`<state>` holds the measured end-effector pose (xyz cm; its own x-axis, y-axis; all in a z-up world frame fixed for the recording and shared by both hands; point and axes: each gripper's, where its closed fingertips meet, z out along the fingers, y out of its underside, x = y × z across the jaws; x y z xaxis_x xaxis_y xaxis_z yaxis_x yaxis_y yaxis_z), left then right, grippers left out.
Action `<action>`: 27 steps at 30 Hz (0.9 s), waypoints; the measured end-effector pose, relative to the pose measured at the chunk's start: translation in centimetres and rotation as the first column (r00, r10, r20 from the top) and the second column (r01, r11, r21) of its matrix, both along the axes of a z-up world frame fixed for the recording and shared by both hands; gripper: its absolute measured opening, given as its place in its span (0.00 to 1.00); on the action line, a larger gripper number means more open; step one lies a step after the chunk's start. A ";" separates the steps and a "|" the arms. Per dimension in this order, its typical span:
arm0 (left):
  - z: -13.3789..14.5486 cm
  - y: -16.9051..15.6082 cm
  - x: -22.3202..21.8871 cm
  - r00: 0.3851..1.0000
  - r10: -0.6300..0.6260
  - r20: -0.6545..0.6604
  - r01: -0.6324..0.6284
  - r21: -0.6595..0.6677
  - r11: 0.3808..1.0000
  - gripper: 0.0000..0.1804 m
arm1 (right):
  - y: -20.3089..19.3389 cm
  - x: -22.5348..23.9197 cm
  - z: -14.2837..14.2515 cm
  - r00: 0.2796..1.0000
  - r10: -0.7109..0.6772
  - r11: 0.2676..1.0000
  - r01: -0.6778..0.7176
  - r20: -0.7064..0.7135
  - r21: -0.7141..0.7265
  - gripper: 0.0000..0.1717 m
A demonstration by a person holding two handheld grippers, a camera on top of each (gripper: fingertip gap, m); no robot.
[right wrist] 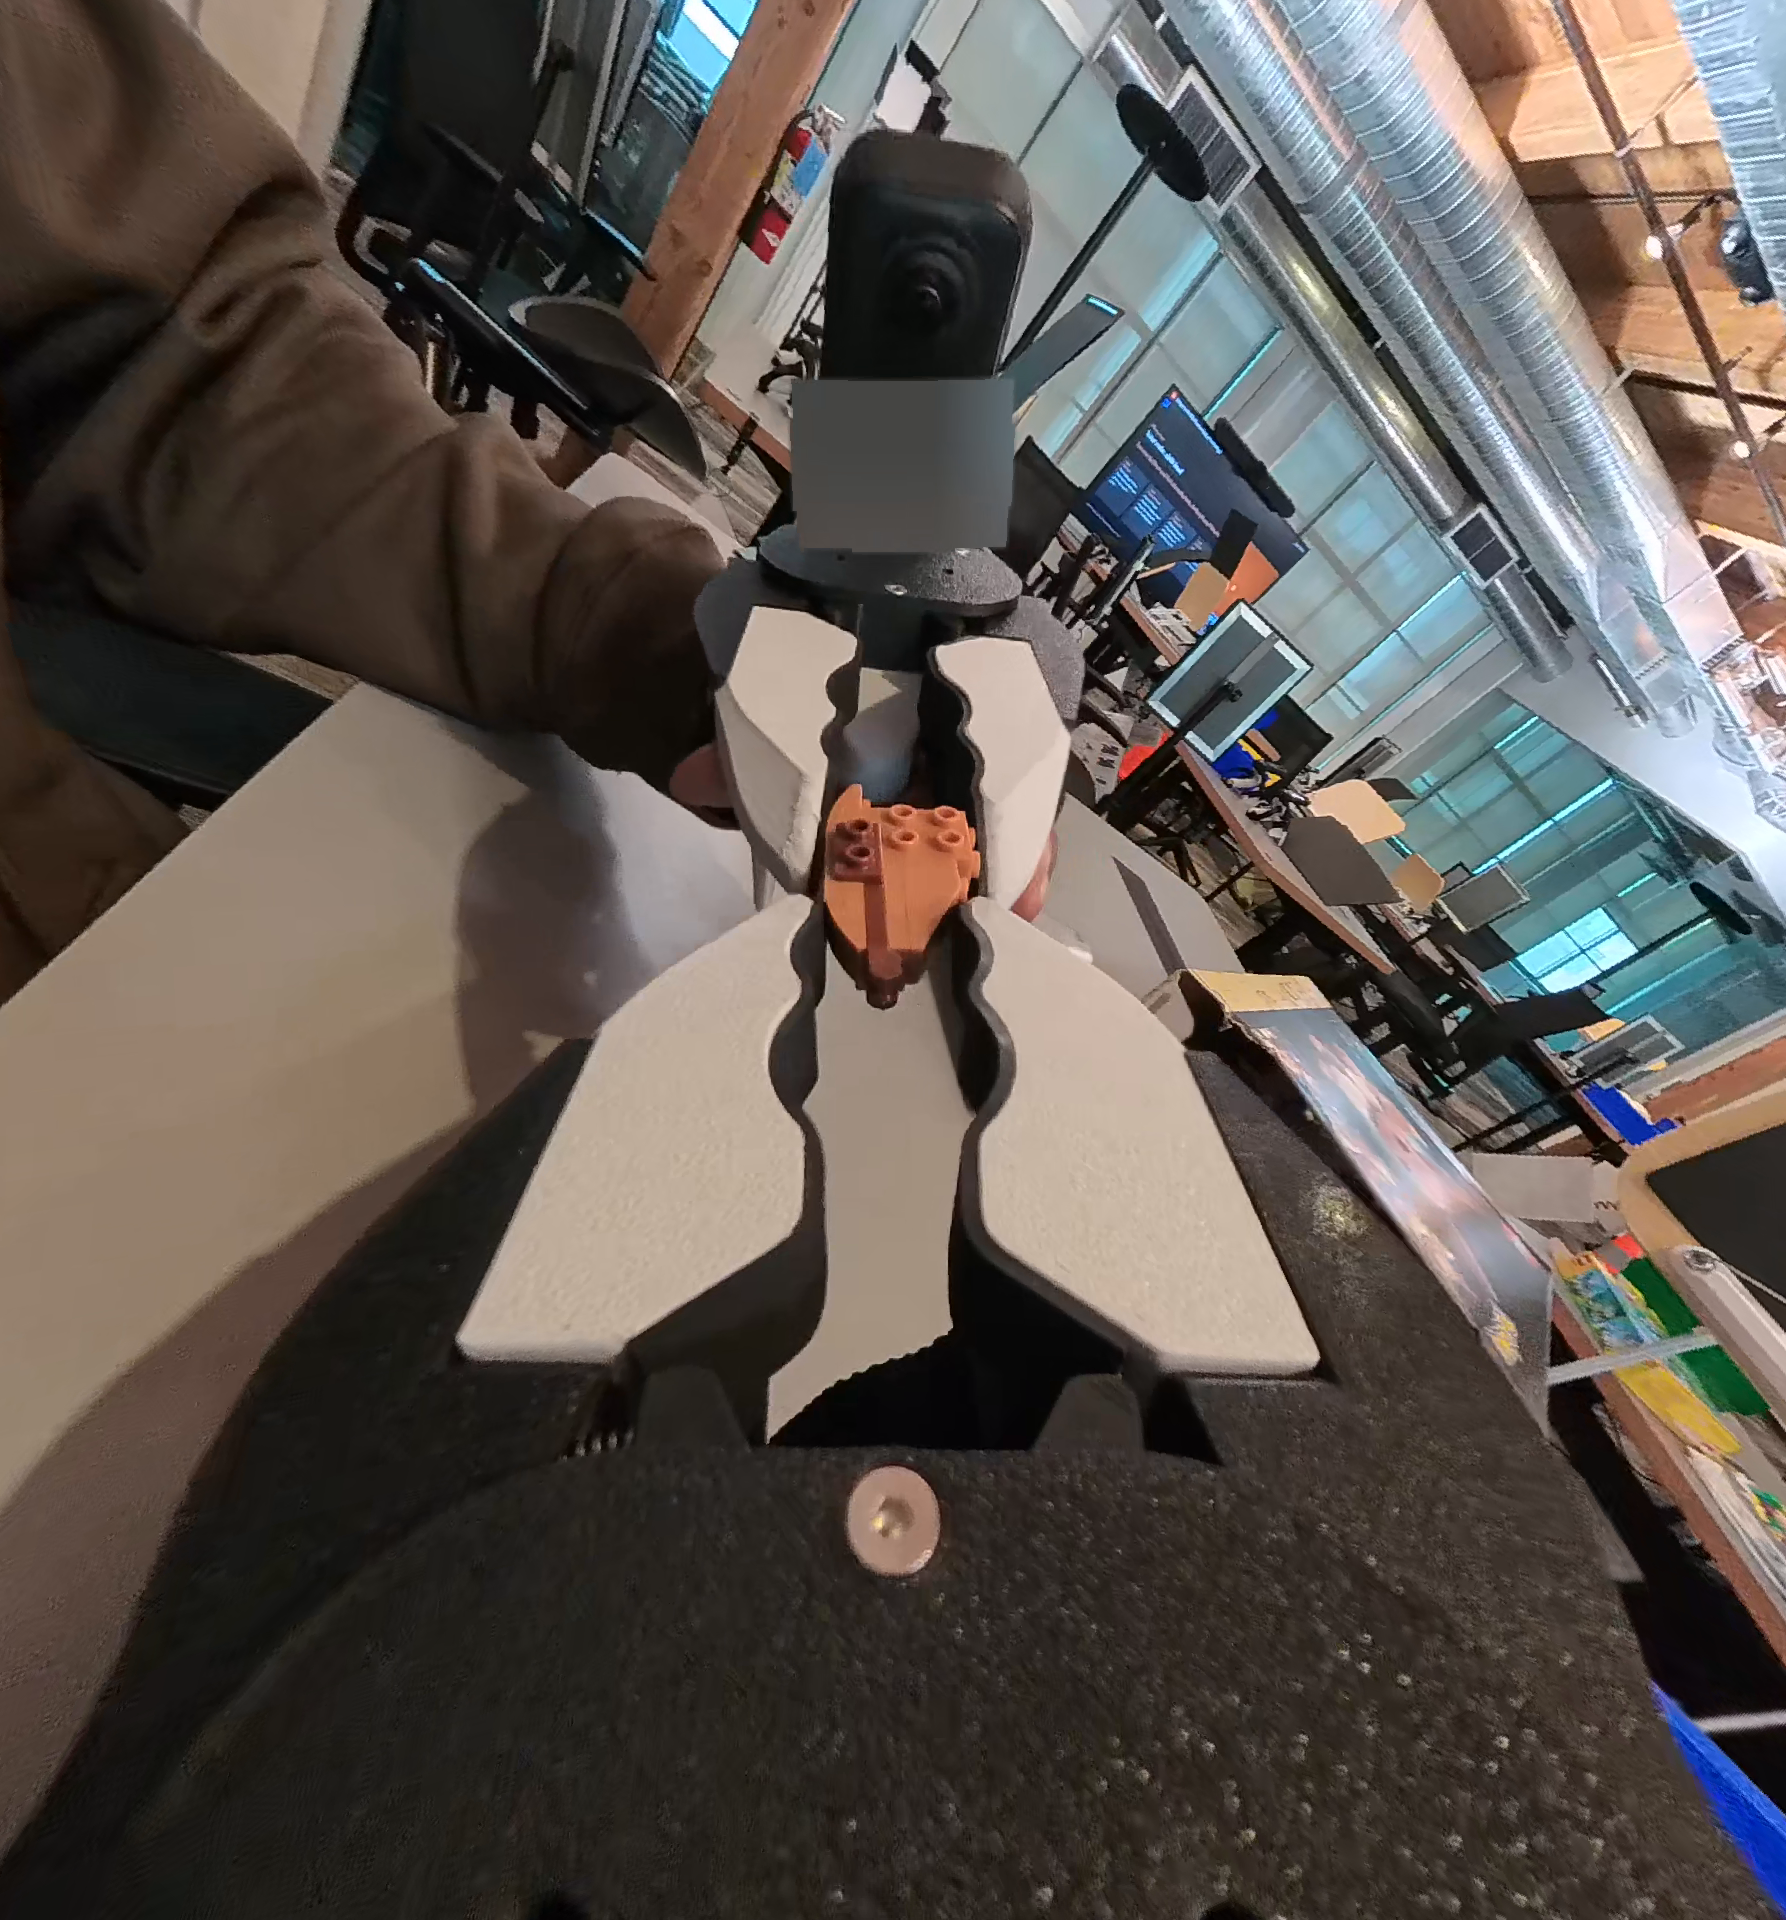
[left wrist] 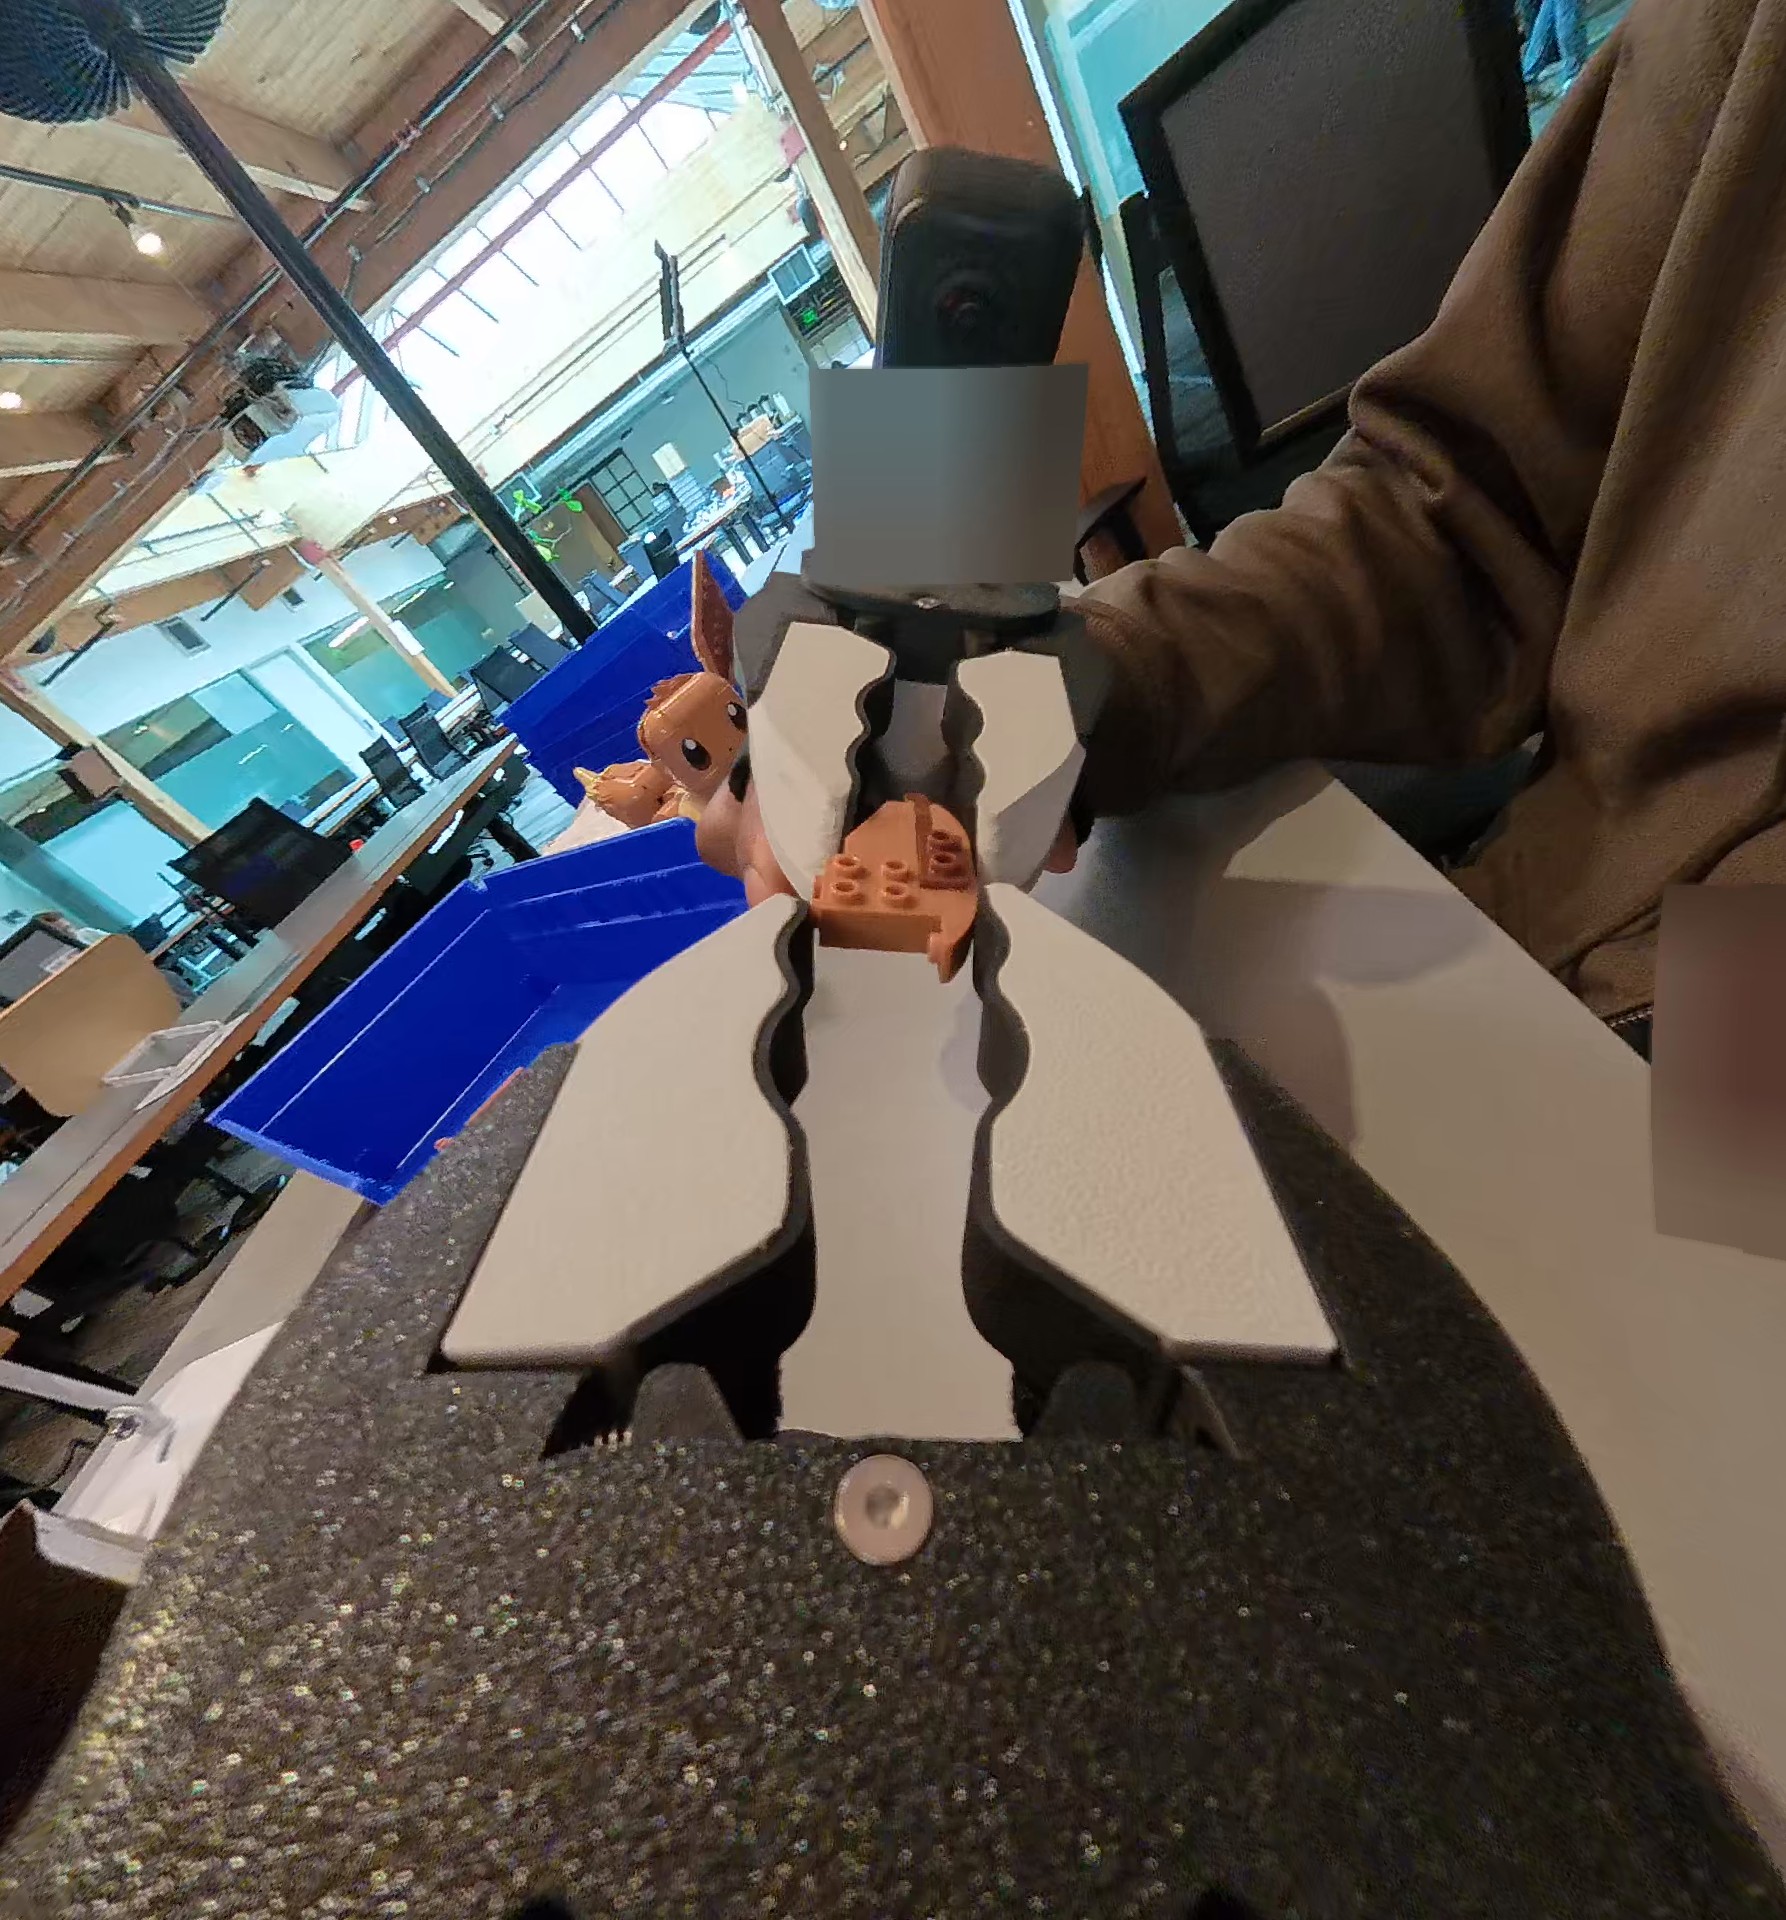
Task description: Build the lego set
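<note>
A small brown and orange brick assembly [left wrist: 884, 899] with studs on top hangs in the air between my two grippers, which face each other tip to tip. My left gripper [left wrist: 894, 912] has its pads against both sides of the near end. My right gripper [left wrist: 910, 831] comes in from the far side and grips the other end. In the right wrist view my right gripper [right wrist: 889, 927] is shut on the tapered dark brown end of the assembly [right wrist: 889, 894]. The left gripper [right wrist: 894, 844] clasps the studded end.
A brown fox-like brick figure [left wrist: 689, 727] stands behind the grippers, next to blue bins [left wrist: 432, 1018]. The white table [left wrist: 1388, 1039] lies below. A picture box [right wrist: 1388, 1122] sits at the right edge. A person's brown sleeve [left wrist: 1388, 623] reaches in. Only a small space, under 4 cm, lies between the two pairs of fingers.
</note>
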<state>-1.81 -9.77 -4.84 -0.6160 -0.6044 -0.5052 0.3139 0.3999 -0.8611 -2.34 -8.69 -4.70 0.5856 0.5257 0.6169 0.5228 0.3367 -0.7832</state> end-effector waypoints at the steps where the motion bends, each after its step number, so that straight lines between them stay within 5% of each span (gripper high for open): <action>1: 0.0 0.0 0.0 1.000 -0.001 -0.005 0.001 0.000 1.000 0.16 | 0.0 0.0 0.0 1.000 0.002 1.000 -0.002 -0.003 -0.006 0.13; 27: 1.0 0.7 0.5 0.998 0.054 0.015 -0.052 -0.094 0.994 0.16 | 0.5 1.3 0.8 0.997 -0.073 0.997 0.074 -0.038 0.020 0.18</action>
<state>-1.32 -9.07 -3.85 -0.5736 -0.6807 -0.4557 0.3098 0.3347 -0.8899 -1.07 -8.22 -3.87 0.6451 0.4673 0.6045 0.5174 0.3150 -0.7957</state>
